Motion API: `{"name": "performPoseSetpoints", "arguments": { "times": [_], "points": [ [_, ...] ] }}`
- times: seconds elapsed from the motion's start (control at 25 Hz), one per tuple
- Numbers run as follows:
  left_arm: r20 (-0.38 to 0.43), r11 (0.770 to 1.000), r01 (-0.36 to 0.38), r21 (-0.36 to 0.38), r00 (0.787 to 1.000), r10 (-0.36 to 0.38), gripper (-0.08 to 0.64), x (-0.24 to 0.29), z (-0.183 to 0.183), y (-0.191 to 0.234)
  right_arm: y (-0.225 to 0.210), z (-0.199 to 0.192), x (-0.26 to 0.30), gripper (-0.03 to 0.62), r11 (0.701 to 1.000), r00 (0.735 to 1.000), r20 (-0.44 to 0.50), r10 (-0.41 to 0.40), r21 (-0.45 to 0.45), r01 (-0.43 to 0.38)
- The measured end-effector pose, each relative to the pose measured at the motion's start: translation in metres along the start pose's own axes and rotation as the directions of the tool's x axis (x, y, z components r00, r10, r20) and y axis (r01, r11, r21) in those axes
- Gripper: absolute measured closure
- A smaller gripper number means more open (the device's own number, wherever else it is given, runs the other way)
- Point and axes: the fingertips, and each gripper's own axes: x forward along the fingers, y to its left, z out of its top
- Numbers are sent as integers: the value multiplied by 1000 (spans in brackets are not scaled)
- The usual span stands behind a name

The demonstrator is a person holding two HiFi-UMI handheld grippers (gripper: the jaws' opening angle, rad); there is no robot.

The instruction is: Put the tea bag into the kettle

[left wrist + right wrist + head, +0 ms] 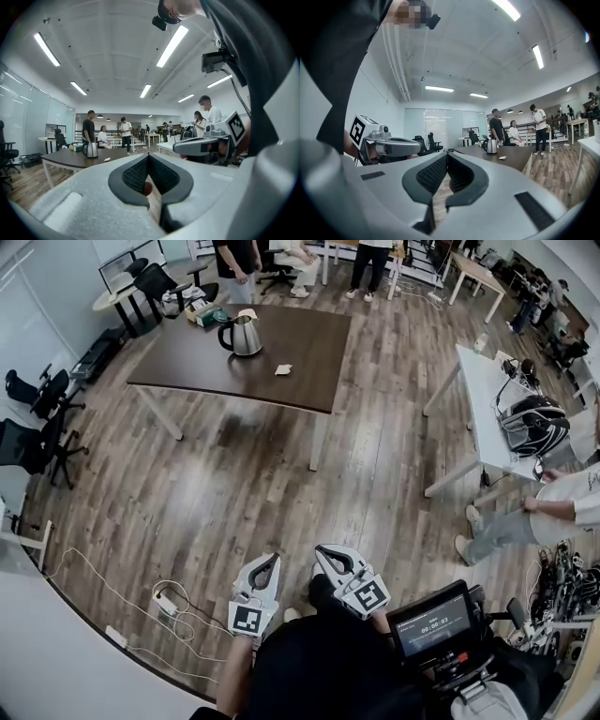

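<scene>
well, left tongs (pixel 269 562) and right tongs (pixel 323 553) closed; kettle (pixel 244 335), tea bag (pixel 283 369) on table (pixel 305 338).

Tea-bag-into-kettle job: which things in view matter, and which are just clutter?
Job: kettle, tea bag, the dark table they sit on, left gripper and right gripper, both shut and empty.

Lying about: helmet, white table, power strip, office chairs.
</scene>
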Motion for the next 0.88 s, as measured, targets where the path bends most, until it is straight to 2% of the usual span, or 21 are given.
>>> {"name": "performPoseSetpoints", "arguments": {
  "times": [0.08, 0.16, 0.32, 0.44, 0.52, 0.72, 0.88],
  "points": [
    [21, 999, 44, 16, 999, -45, 558, 25, 11, -1, -26, 3, 11, 588, 1000, 1000, 16, 9, 12, -9],
    [43, 998, 52, 29, 998, -54, 559, 48, 22, 0, -51, 6, 19, 588, 1000, 1000, 11, 12, 15, -13],
    [38, 998, -21, 57, 999, 19, 558, 83, 29, 11, -89, 5, 35, 586, 999, 999, 14, 45, 18, -45],
    [42, 995, -91, 50, 995, 89, 558, 98, 30, 28, -109, 7, 52, 586, 998, 998, -3, 61, 19, -60],
    [28, 994, -109, 31, 994, 108, 558, 102, 24, 39, -117, 4, 61, 586, 997, 997, -6, 72, 26, -72],
    [-25, 996, -86, -18, 996, 85, 558, 119, 6, 77, -136, -9, 94, 588, 997, 997, -33, 66, 38, -65],
    [-19, 999, -37, -8, 999, 37, 558, 151, 1, 118, -159, -14, 130, 586, 999, 998, -56, 28, 21, -27]
  ]
}}
